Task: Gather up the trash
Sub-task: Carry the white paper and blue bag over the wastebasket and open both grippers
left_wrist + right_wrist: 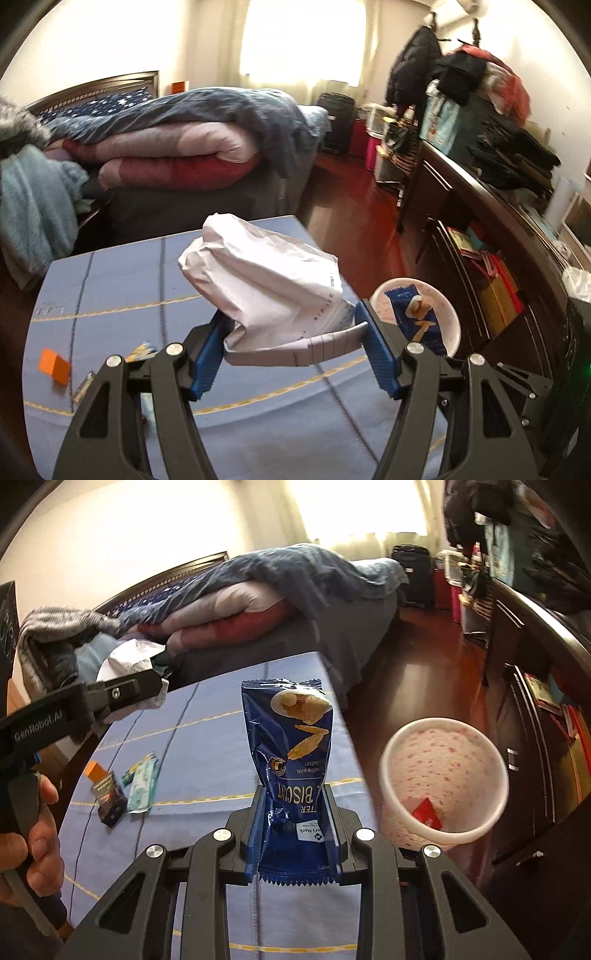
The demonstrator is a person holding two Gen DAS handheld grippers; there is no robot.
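At the lower centre of the right wrist view, the right gripper (293, 821) was clamped on one blue biscuit wrapper (295, 746), which stood up beside the speckled bin (443, 771) at right. Such foil looked light, thin and slippery, so a grip low across its width seemed safest. Centre of the left view, the left gripper (295, 350) pinched one crumpled white mailer bag (266, 280), soft and light. Three small items lay on the blue table (207, 720): an orange box (105, 794) and two packets (142, 784).
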